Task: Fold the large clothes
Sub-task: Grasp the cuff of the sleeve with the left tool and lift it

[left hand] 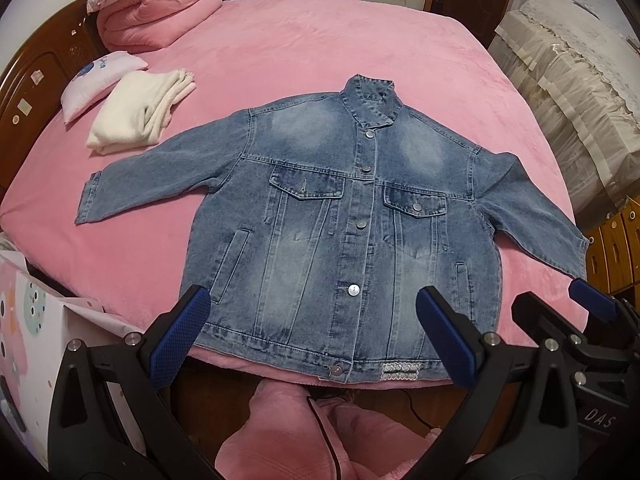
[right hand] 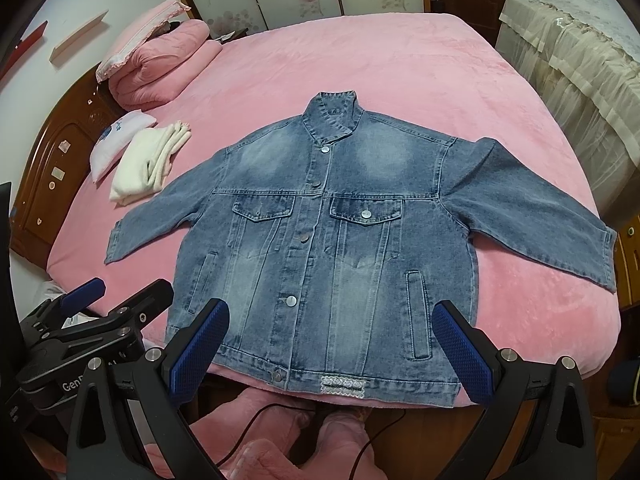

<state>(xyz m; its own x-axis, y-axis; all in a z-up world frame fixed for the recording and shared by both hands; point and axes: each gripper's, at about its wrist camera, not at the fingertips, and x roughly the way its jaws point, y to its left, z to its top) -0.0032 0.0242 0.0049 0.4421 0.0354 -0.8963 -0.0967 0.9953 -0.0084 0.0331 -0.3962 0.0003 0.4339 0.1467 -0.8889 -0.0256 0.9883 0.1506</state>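
A bed [left hand: 360,40] with a pink plush cover is carrying every item. A denim jacket [left hand: 340,216] is lying flat, front up and buttoned, toward the near edge of the bed, its hem reaching that edge, its collar pointing to the far edge and both sleeves spreading outward. A folded pink quilt [left hand: 156,12] is sitting at the far left corner. A folded cream garment [left hand: 136,116] is resting near the left edge, touching a small pillow [left hand: 96,84]. The left tongs [left hand: 312,340] are hovering over the hem, spread wide and gripping nothing. The right tongs [right hand: 332,348] are likewise hanging agape and empty above the hem.
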